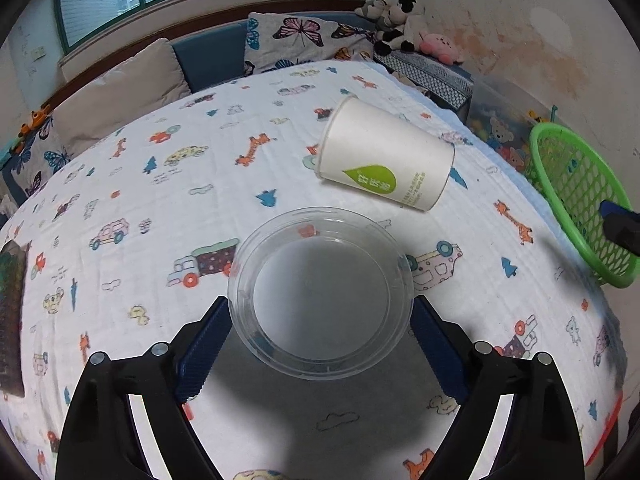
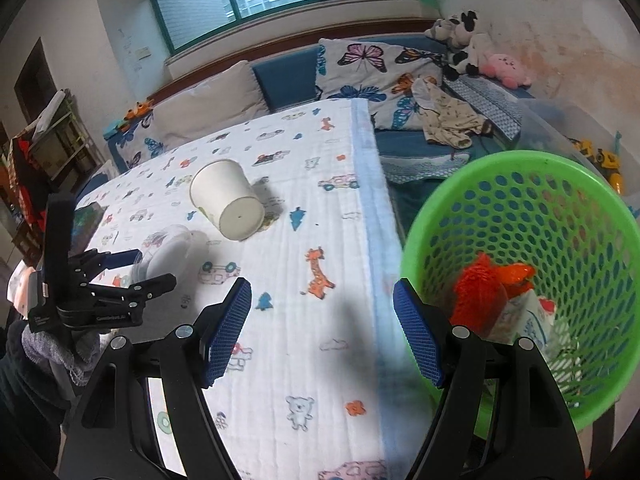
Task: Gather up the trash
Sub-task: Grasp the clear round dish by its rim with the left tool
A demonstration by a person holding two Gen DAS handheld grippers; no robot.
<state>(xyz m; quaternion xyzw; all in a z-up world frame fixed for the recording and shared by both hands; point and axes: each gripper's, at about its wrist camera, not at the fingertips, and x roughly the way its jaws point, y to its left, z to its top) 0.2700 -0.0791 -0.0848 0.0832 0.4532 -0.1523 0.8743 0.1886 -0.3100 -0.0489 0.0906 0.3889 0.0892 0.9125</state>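
Observation:
A clear round plastic container stands on the patterned tablecloth, and the blue pads of my left gripper touch its rim on both sides. Seen from the right wrist, the left gripper holds that container at the table's left. A white paper cup with a green leaf logo lies on its side just beyond it. My right gripper is open and holds nothing, over the table's right edge next to the green basket.
The green basket holds an orange-red net and a white wrapper. A dark flat object lies at the table's left. Behind the table is a sofa with butterfly cushions and plush toys.

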